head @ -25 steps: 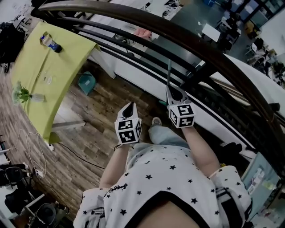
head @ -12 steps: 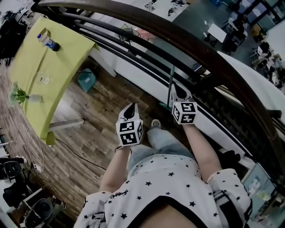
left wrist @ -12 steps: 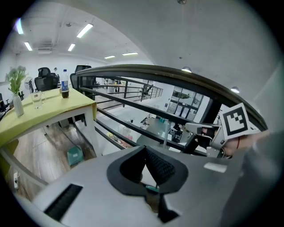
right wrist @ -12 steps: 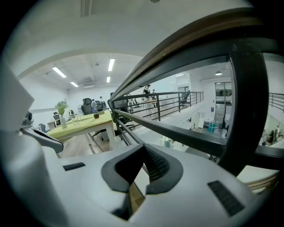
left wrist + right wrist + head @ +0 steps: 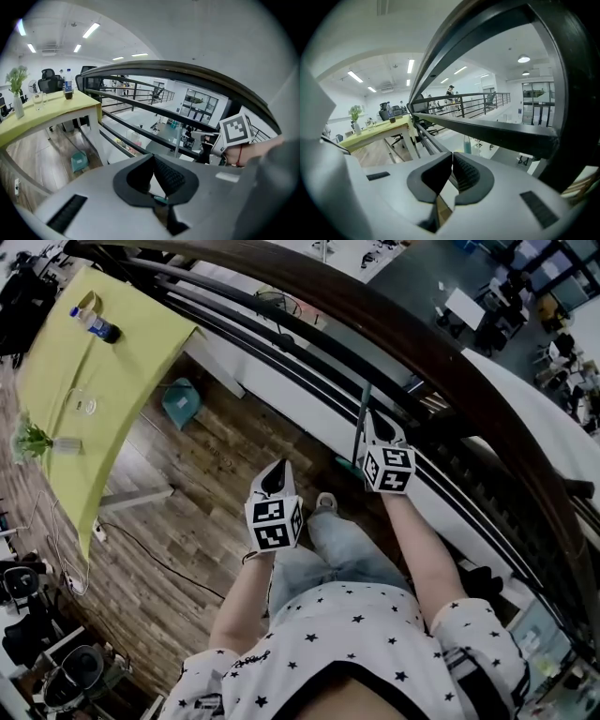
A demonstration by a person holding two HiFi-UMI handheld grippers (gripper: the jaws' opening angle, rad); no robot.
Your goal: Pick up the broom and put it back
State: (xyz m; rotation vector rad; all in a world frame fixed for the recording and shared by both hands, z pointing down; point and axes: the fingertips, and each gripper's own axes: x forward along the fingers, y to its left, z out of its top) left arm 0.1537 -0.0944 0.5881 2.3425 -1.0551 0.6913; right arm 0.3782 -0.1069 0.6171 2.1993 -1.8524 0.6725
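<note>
Both grippers closed by the railing (image 5: 450,367), with the broom (image 5: 363,404) at the right gripper (image 5: 370,420).
The left gripper (image 5: 277,467) is shut and empty over the wooden floor (image 5: 206,521). The right gripper's jaws meet just beside the broom's thin upright handle, which stands against the railing. Whether they pinch it is hard to tell.
</note>
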